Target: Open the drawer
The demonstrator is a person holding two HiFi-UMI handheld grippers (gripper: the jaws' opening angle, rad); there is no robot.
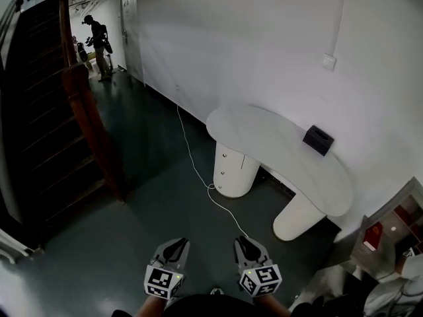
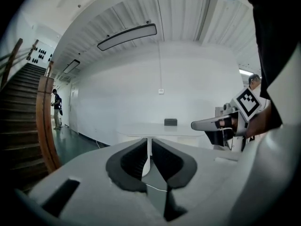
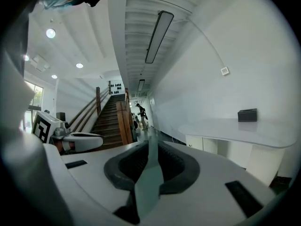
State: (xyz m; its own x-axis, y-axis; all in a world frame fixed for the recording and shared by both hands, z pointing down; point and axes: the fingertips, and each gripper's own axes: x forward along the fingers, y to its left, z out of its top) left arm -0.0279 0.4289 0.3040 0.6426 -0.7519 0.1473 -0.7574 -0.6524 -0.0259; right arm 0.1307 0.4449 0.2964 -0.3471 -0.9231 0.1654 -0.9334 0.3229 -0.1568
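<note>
The drawers sit in a white round pedestal (image 1: pixel 232 170) under the left end of a curved white table (image 1: pixel 264 140), with small knobs on its front. Both grippers hover low over the dark floor, well short of it. My left gripper (image 1: pixel 175 246) has its jaws together and holds nothing. My right gripper (image 1: pixel 246 245), beside it, is also shut and empty. In the left gripper view the table (image 2: pixel 155 128) stands straight ahead beyond my left gripper (image 2: pixel 149 147). In the right gripper view the pedestal (image 3: pixel 204 145) lies to the right of my right gripper (image 3: pixel 153 147).
A black box (image 1: pixel 318 140) rests on the tabletop by the wall. A second pedestal (image 1: pixel 297 218) carries the table's right end. A white cable (image 1: pixel 198 170) runs over the floor to the drawer pedestal. A staircase (image 1: pixel 39 111) rises at left. A person (image 1: pixel 98 45) stands far down the hall.
</note>
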